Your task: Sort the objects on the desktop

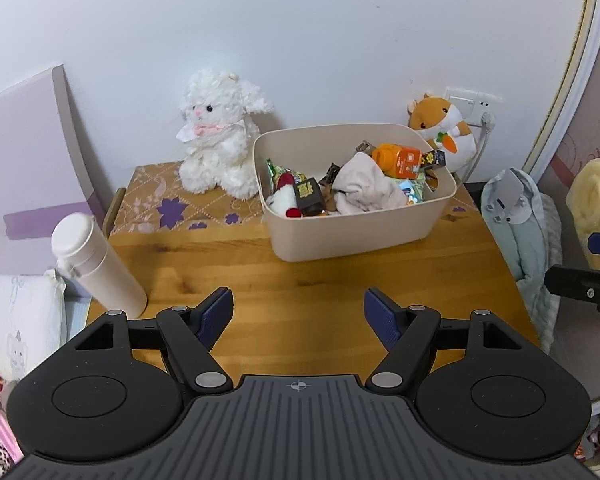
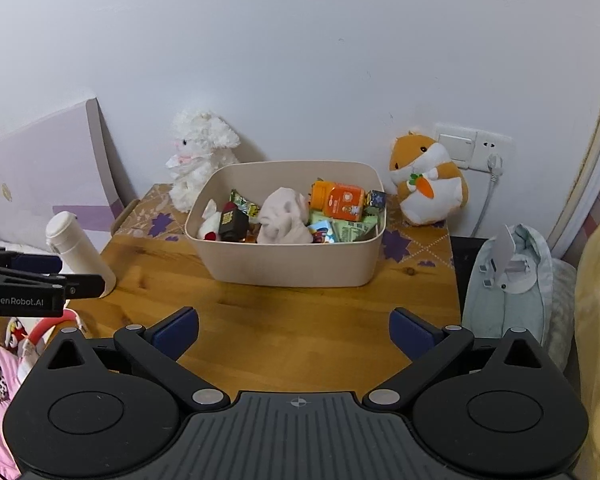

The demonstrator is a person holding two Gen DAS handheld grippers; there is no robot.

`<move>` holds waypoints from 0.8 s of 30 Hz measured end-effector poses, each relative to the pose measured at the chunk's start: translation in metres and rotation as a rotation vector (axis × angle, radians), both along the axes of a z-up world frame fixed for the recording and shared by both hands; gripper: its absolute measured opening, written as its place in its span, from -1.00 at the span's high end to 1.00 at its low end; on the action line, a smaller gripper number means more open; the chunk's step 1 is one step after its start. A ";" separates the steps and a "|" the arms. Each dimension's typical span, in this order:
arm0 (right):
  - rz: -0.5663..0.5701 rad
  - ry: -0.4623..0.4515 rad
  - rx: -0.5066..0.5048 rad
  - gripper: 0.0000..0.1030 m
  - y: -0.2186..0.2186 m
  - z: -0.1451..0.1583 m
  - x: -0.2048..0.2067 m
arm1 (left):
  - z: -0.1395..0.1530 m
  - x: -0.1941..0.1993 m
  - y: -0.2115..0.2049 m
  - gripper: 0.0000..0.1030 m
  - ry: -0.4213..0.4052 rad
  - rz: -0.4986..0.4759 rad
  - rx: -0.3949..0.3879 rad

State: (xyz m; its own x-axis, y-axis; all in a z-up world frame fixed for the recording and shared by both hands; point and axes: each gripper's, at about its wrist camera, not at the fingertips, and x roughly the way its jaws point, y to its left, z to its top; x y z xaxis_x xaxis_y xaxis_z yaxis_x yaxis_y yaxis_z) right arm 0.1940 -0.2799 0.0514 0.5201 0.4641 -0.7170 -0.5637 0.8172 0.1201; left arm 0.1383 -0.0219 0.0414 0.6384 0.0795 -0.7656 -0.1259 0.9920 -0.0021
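Hovering over the wooden desk (image 1: 260,272), left gripper (image 1: 298,316) & right gripper (image 2: 294,330) gape wide, both empty. Beige bin (image 2: 288,264) sits full near the wall; white bottle (image 1: 100,268) stands loose at desk's left edge: approach low, grab mid-body.

**Wood, plastic and plush**

The tabletop (image 1: 300,280) is varnished knotty wood with a soft sheen. The beige bin (image 1: 356,236) looks like smooth matt plastic. The white lamb toy (image 1: 216,140) is curly plush; the bottle (image 1: 96,264) is smooth and matt.
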 end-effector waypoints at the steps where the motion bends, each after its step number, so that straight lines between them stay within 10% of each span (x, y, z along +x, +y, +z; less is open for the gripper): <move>1: -0.003 -0.003 0.002 -1.00 -0.003 0.002 -0.004 | 0.002 -0.004 0.000 -0.44 0.002 -0.005 -0.006; 24: -0.008 0.050 -0.038 -1.00 -0.051 0.024 -0.054 | 0.044 -0.076 -0.016 -0.48 0.028 -0.083 -0.072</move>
